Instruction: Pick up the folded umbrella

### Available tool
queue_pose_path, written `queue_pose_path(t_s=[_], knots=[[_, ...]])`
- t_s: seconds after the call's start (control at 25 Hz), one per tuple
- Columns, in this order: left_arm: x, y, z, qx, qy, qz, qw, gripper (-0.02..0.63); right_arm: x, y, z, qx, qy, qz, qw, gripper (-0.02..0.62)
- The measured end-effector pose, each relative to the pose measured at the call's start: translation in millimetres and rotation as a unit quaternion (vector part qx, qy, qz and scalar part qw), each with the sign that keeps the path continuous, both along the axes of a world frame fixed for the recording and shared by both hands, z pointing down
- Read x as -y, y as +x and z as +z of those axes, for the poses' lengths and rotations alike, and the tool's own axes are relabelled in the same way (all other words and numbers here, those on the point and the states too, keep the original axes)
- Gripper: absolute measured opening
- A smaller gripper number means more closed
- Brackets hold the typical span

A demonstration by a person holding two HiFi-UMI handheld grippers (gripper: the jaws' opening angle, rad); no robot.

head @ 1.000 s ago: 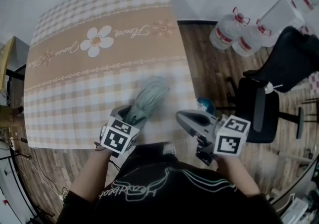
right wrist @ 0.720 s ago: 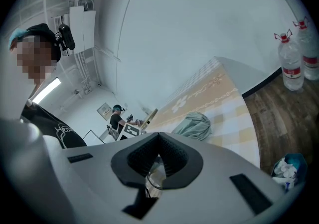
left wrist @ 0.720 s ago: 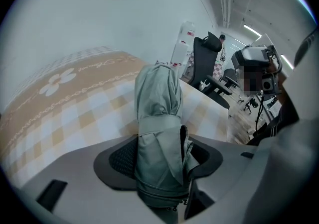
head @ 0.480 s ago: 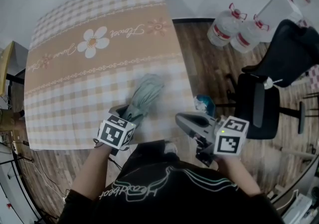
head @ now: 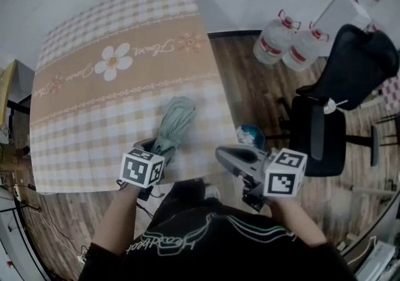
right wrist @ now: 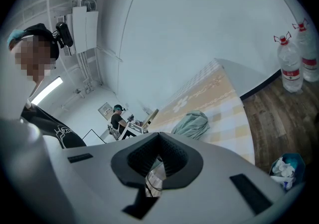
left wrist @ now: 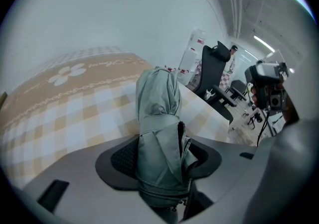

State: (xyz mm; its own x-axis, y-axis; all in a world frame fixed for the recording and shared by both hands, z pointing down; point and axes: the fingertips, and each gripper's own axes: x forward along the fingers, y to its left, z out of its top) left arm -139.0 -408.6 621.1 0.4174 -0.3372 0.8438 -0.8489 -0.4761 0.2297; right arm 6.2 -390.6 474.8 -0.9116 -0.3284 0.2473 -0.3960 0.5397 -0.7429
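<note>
The folded grey-green umbrella [head: 175, 123] lies on the checked tablecloth [head: 94, 117] near the table's front right corner, its near end toward me. My left gripper [head: 159, 147] points steeply down over that end. In the left gripper view the umbrella [left wrist: 158, 118] fills the gap between the jaws, which are closing, and both pads [left wrist: 123, 158] touch its fabric. My right gripper [head: 226, 154] hangs off the table's right side over the floor, shut with nothing in it [right wrist: 158, 162]. From there the umbrella [right wrist: 192, 122] shows farther off on the table.
Two large water bottles [head: 282, 41] stand on the wooden floor at the back right. A black office chair [head: 328, 127] is to the right. A small bin with rubbish [head: 250, 136] sits on the floor just beyond the right gripper. The table's right edge runs close beside the umbrella.
The left gripper has rolled a little and its jaws have drawn in around the umbrella's near end. The umbrella and the right gripper have stayed where they were.
</note>
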Motion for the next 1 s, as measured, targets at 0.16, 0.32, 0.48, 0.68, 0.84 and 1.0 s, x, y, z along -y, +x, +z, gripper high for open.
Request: queue_pose_path(t_s=[0.16, 0.32, 0.48, 0.68, 0.84, 1.0], knots=[[-4.1, 2.3, -10.0, -0.018, -0.004, -0.027, 0.9995, 0.236, -4.6, 6.5, -6.0, 0.005, 0.008, 0.006, 1.000, 0.011], [-9.4, 7.9, -21.3, -0.031, 0.003, -0.042, 0.9987, 0.233, -9.7, 12.4, -12.7, 0.008, 0.018, 0.008, 1.000, 0.011], [-16.2, 15.8, -38.6, -0.058, 0.022, -0.063, 0.9961, 0.232, -17.6, 19.8, -19.0, 0.006, 0.027, 0.007, 1.000, 0.011], [-23.7, 28.6, -71.5, -0.098, 0.053, -0.076, 0.9909, 0.230, -26.7, 28.3, -27.9, 0.003, 0.037, 0.004, 0.999, 0.011], [-29.3, 39.7, -108.2, -0.126, 0.098, -0.078, 0.9841, 0.230, -34.2, 32.7, -38.7, 0.003, 0.051, -0.002, 0.999, 0.011], [-34.7, 48.4, -151.1, -0.167, 0.147, -0.085, 0.9713, 0.229, -38.8, 35.7, -54.6, 0.003, 0.070, -0.006, 0.998, 0.011]])
